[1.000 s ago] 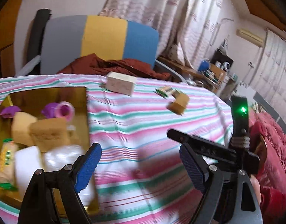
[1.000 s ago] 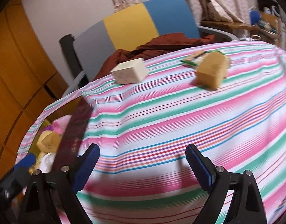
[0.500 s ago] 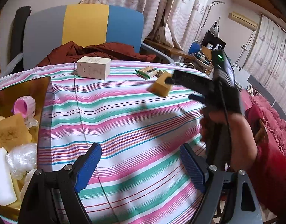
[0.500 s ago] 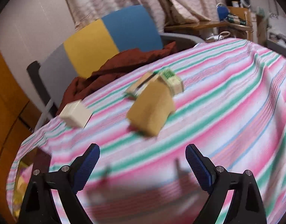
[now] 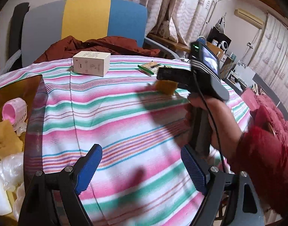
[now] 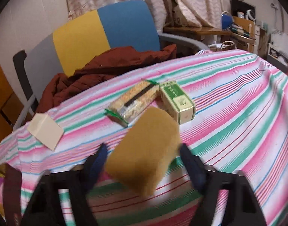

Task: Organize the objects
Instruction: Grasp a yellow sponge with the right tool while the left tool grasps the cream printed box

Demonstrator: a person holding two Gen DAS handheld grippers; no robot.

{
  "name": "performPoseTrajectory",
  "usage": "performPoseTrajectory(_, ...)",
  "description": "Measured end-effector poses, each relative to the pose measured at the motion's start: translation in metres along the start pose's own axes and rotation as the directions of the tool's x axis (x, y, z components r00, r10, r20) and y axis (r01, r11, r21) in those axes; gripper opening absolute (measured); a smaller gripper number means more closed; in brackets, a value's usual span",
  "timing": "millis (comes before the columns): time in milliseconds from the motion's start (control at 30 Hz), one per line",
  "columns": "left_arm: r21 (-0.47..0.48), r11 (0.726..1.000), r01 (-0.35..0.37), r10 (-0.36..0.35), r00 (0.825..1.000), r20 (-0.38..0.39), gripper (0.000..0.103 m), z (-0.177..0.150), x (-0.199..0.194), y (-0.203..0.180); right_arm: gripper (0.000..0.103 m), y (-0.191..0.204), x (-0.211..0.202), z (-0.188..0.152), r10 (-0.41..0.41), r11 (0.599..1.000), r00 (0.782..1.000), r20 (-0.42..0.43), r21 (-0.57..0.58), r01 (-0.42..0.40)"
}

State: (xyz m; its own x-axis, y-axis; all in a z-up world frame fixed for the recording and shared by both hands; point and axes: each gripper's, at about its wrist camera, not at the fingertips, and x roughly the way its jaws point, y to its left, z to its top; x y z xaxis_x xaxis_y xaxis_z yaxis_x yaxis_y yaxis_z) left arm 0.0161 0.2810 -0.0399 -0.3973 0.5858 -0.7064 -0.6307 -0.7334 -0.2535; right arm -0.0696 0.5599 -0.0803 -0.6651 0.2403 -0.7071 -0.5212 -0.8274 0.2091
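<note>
Desk (image 5: 125,116): covered with a cloth striped pink, green and white; it fills most of both views.
Chair (image 5: 83,22): behind the far edge of the desk, its back in grey, yellow and blue panels, with a rust-brown garment (image 5: 98,47) heaped on the seat.
Box (image 5: 19,86): brown and open-topped, at the left edge of the desk; inside lie a pink plastic piece (image 5: 14,111), tan sponges, a white block and clear wrapping.
Right hand (image 5: 215,116): wraps the handle of the right tongs, with a red sleeve (image 5: 266,154) behind it.
White carton (image 5: 91,66): lies near the far edge of the desk, well apart from the other loose things.
Sponge (image 6: 144,154): tan and blocky, on the desk toward the far right corner, just in front of the snack packet (image 6: 132,101) and the green-and-cream carton (image 6: 177,101), which sit side by side.
Right tongs (image 6: 144,160): blurred, jaws closing with the sponge between them; the pads stand just beside its two sides, and whether they press on it yet I cannot tell.
Left tongs (image 5: 142,169): jaws spread wide above bare striped cloth near the front edge of the desk, nothing between them.
</note>
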Motion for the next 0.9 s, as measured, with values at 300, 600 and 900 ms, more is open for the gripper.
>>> performPoseTrajectory(300,-0.173,0.984,-0.032,0.036,0.999,0.019,0.087,0.079,0.037,0.035,0.066,-0.006,-0.004,-0.01,0.025,1.0,0.999,0.043,0.008,-0.026)
performPoseTrajectory(600,-0.347,0.928,-0.137,0.131,0.991,-0.041,0.087,0.169,0.096,0.077,0.066,-0.009,-0.001,-0.013,0.042,0.999,0.998,0.05,0.023,-0.044)
performPoseTrajectory(900,-0.495,0.827,-0.266,0.233,0.964,-0.128,0.094,0.209,0.146,0.109,0.066,-0.014,0.002,-0.016,0.076,0.996,0.996,0.048,0.046,-0.078)
